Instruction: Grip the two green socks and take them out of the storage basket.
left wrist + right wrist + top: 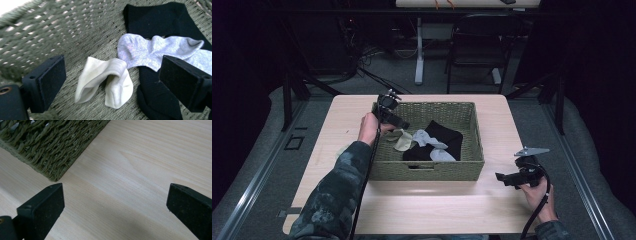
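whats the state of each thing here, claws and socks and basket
left claw: open, over the basket, holding nothing
right claw: open, over bare table, holding nothing
cream sock: crumpled, on the basket floor
grey sock: lying partly on the black sock
black sock: spread flat on the basket floor
basket: upright on the table

Socks in basket, table.
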Available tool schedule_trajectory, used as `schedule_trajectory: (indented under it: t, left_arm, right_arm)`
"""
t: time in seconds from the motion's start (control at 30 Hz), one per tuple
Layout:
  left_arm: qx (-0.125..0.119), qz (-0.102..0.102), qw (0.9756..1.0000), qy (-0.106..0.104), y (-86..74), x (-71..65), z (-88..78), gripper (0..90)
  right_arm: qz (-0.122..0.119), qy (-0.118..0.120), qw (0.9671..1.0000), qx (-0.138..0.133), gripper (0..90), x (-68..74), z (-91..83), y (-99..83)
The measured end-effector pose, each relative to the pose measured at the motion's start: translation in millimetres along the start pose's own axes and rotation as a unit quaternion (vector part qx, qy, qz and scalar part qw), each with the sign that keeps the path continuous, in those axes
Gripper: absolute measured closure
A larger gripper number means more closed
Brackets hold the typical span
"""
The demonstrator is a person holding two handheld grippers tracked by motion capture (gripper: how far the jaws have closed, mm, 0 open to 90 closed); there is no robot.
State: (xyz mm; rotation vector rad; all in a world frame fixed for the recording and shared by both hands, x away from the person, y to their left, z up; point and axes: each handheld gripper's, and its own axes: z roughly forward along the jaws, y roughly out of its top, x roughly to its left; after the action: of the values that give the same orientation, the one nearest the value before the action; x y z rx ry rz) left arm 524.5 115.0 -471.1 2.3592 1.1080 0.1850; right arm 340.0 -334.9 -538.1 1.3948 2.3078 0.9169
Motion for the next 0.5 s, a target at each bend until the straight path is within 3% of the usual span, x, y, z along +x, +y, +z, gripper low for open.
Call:
schedule_trajectory:
  t: [0.5]
  left_arm:
    - [0.036,-0.009,0.9993,-0.007,-7.9,1.8,37.4,15.4]
  right_arm:
    - [-0.002,-0.002,1.0000,0.003,0.8,-1.3,0.0,-0.4]
